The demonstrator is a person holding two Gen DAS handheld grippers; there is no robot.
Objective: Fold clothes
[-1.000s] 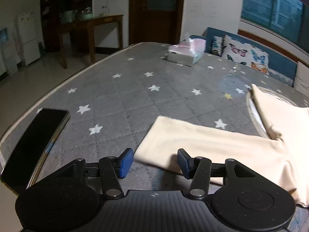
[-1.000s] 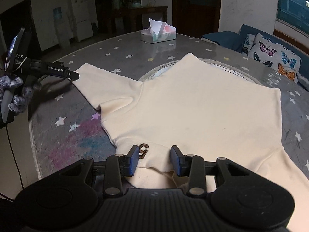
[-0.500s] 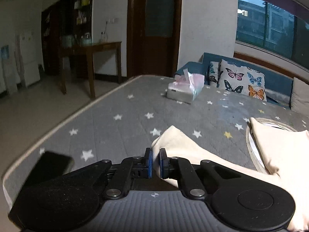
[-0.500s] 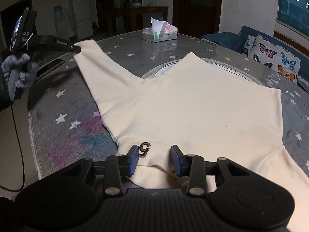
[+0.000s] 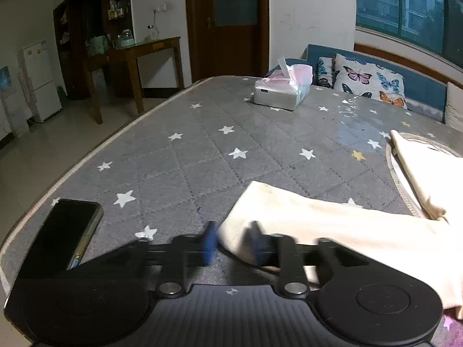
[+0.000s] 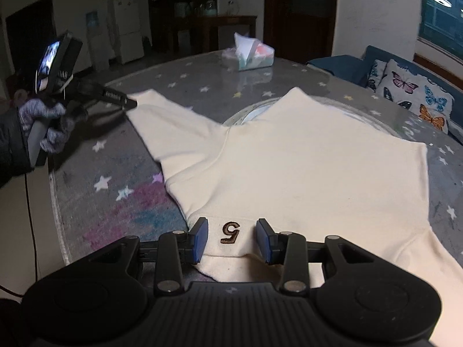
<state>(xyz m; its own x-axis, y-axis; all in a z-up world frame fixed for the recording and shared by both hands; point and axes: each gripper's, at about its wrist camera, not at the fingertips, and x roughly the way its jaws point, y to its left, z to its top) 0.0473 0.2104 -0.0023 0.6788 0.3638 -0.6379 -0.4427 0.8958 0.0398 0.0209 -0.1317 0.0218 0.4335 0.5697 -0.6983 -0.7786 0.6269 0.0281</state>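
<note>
A cream sweatshirt (image 6: 303,159) lies spread flat on the grey star-patterned mat (image 6: 121,156). Its collar, with a brown embroidered figure (image 6: 230,232), lies between the fingers of my right gripper (image 6: 231,240), which stands open over it. The left sleeve (image 5: 332,222) stretches out across the mat. My left gripper (image 5: 233,243) is at the cuff, its jaws opening and blurred, with the cuff end lying between the pads. In the right wrist view the left gripper (image 6: 127,102) shows at the sleeve's tip, held by a gloved hand (image 6: 43,127).
A black phone (image 5: 60,234) lies near the mat's left edge. A tissue box (image 5: 280,95) stands at the far side. Butterfly cushions (image 5: 367,81) sit on a blue sofa behind. A wooden table (image 5: 139,55) and a white fridge (image 5: 40,81) stand beyond the mat.
My left gripper shut on the sleeve cuff and raised it half a second ago; now the sleeve lies out on the mat again and the jaws have parted. The right gripper has stayed put.
</note>
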